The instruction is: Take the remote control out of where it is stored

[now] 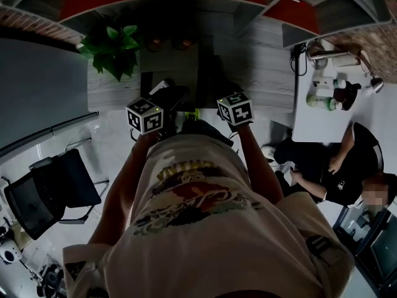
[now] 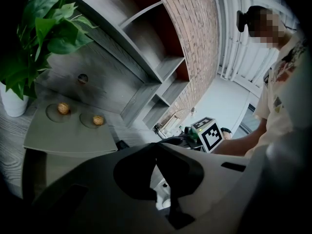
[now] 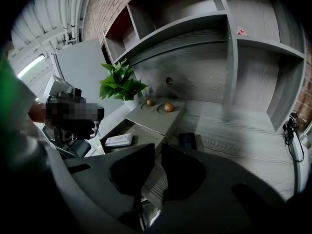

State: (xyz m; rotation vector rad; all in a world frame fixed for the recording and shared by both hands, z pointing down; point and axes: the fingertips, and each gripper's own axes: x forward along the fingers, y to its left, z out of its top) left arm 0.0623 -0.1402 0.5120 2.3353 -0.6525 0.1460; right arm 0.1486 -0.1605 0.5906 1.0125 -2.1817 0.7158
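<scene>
A white flat remote control [image 3: 118, 140] lies in an open grey drawer [image 3: 109, 130] at the desk's left, seen in the right gripper view. My right gripper [image 3: 157, 156] hovers above and in front of the drawer. Its jaws stand close together with a narrow gap and nothing between them. My left gripper [image 2: 156, 149] is shut on nothing and points along the desk toward the right gripper's marker cube [image 2: 213, 133]. In the head view both marker cubes [image 1: 144, 115] [image 1: 236, 109] sit side by side before the person's chest, and the jaws are too dark to make out.
A grey box [image 3: 156, 112] with two walnuts [image 3: 168, 107] on top stands behind the drawer, beside a potted plant [image 3: 122, 84]. A dark flat object [image 3: 187, 140] lies on the desk. Shelves rise behind. Another person [image 1: 329, 166] sits at the right, and an office chair [image 1: 53, 188] stands at the left.
</scene>
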